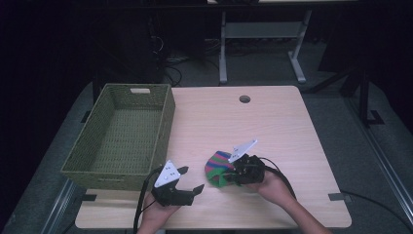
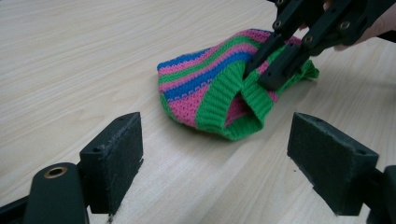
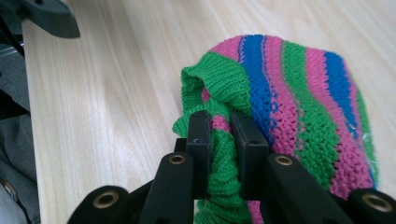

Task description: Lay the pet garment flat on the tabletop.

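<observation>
Knitted hat (image 2: 219, 88), striped pink, green and blue, lying on the wooden table (image 1: 272, 122) near the front edge, a bit right of the middle. Pinched at its green rim by the right gripper (image 3: 223, 135) — jaws squeezed tight on the wool, with a fold of green band between the pads. Not lifted yet, by the look of it: most of the hat flat on the wood.

Just to the left, the left gripper (image 1: 190, 179) — jaws wide apart, nothing between them, pointed at the hat but not touching it. Held low over the table by a hand at the bottom edge.

Farther left, a green woven basket (image 1: 165, 117) at the table's left side, with nothing to be seen inside. Well apart from the hat.

Probably done so far: the grab. Probably left to do: lifting the hat, carrying it over to the basket, and letting go inside — most of the job.
</observation>
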Demonstrator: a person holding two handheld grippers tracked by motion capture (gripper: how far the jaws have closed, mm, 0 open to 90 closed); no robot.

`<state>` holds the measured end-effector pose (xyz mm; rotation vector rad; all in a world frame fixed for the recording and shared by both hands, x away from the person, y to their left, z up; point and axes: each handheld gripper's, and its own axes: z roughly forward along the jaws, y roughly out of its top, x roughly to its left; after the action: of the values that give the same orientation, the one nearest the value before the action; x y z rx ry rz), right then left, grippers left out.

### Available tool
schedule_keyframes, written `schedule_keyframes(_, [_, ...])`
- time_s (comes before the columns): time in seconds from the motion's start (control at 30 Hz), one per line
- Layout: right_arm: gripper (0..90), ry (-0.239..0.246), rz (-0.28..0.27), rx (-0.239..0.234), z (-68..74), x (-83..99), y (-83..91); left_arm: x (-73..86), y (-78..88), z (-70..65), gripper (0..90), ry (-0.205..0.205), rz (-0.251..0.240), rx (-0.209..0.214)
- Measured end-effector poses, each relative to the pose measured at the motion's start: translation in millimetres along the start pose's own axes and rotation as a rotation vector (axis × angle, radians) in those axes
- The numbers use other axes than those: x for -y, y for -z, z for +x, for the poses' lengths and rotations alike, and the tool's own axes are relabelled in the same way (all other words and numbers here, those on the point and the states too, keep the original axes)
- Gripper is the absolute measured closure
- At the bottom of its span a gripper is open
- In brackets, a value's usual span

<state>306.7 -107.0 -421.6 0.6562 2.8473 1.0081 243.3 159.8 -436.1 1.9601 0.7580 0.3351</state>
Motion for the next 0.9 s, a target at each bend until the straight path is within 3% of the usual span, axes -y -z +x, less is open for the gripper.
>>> schedule_keyframes(0.5, [78.2, -0.034, -0.107, 0.005, -6.2, -9.5, 38.7, -0.1, -1.2, -0.1, 17.9, -0.006, 0.006, 0.007])
schedule_keyframes(0.9, [78.5, -0.035, -0.192, 0.005, -10.7, -16.2, 75.7, -3.1, -3.3, -2.6, 19.9, -0.003, -0.022, 0.023])
